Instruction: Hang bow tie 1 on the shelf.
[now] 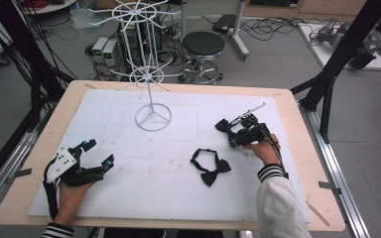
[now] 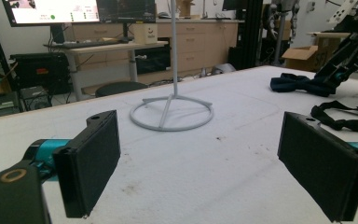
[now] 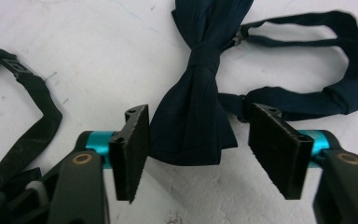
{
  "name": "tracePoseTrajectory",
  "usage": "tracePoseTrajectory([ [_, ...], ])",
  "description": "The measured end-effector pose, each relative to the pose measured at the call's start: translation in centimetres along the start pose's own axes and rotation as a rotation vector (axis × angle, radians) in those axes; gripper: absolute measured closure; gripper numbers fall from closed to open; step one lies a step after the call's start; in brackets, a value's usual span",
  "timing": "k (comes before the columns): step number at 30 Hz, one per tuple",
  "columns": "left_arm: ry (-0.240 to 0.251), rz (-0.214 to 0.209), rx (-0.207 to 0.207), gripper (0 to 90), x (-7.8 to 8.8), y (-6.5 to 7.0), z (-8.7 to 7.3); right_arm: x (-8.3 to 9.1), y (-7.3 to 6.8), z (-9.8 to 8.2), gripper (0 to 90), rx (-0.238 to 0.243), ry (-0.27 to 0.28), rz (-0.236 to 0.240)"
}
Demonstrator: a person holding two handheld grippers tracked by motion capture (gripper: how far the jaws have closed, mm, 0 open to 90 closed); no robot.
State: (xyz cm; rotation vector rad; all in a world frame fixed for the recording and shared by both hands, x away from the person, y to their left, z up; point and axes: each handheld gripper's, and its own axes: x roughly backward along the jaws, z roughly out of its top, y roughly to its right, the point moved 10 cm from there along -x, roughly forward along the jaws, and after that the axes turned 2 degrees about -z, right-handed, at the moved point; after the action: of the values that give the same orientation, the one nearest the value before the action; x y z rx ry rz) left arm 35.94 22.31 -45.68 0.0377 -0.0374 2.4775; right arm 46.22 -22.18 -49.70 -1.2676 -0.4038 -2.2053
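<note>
A navy bow tie (image 3: 204,56) lies flat on the white mat, its strap looped off to one side. My right gripper (image 3: 199,114) is open, with one wing of the tie between its jaws; the left jaw is at the wing's edge. From above, that gripper (image 1: 231,130) sits at the mat's right, with the navy tie (image 1: 222,125) at its tips. A black bow tie (image 1: 211,166) lies in the middle front. My left gripper (image 1: 99,151) rests open at the front left, holding nothing. A white hook rack (image 1: 148,74) stands on a ring base (image 1: 153,118).
The white mat (image 1: 129,188) covers most of the wooden table (image 1: 25,193). The rack's ring base (image 2: 171,112) stands ahead of the left gripper (image 2: 201,120). The black tie's strap (image 3: 32,95) lies near the right gripper. A stool (image 1: 203,45) and cables are behind the table.
</note>
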Motion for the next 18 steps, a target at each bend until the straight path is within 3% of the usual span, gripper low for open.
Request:
tracePoseTrajectory([
  [7,0.0,-0.001,0.001,13.4,-0.01,0.03,-0.01,-0.42,-0.18,-0.2,54.4,-0.01,-0.007,0.014],
  [14,-0.001,-0.001,-0.001,13.4,0.0,0.0,-0.01,-0.63,-0.51,-0.48,83.5,-0.041,-0.037,0.042],
  [18,0.0,-0.001,0.001,13.4,-0.02,0.04,-0.01,-0.58,-0.57,-0.43,85.1,-0.028,-0.041,0.043],
])
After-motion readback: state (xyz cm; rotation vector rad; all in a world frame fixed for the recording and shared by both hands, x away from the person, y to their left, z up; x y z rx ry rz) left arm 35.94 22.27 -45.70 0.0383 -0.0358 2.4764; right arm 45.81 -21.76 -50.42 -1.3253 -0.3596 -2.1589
